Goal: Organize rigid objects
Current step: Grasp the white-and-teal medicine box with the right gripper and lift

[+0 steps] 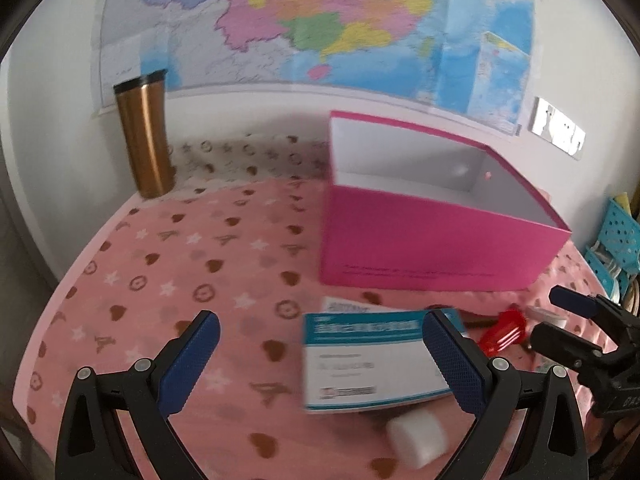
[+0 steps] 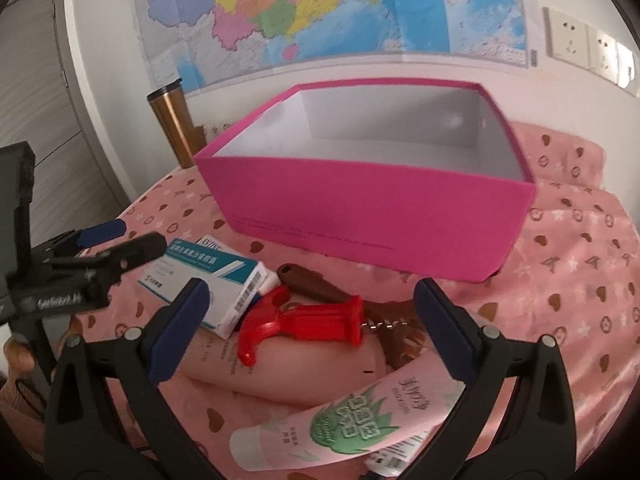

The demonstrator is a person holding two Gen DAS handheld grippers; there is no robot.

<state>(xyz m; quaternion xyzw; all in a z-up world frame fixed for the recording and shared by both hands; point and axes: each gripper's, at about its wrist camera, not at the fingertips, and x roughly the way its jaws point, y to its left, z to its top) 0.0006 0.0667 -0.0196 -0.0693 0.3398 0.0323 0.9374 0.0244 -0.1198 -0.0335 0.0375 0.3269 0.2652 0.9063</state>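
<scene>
I see pink cloth (image 2: 568, 280) over the table | pink box (image 2: 360, 220) open-topped at the back, nothing inside | tube (image 2: 348, 424) lying nearest me | medicine carton (image 2: 224, 280) flat beside red corkscrew (image 2: 304, 326) | my left gripper (image 1: 320, 360) wide, over the carton | my right gripper (image 2: 312, 328) wide, over the corkscrew

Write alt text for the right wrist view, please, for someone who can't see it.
An open right gripper hovers over a red corkscrew, pink tubes and a medicine box on a pink cloth. Behind stands an open, seemingly empty magenta box; the left gripper enters left.
</scene>
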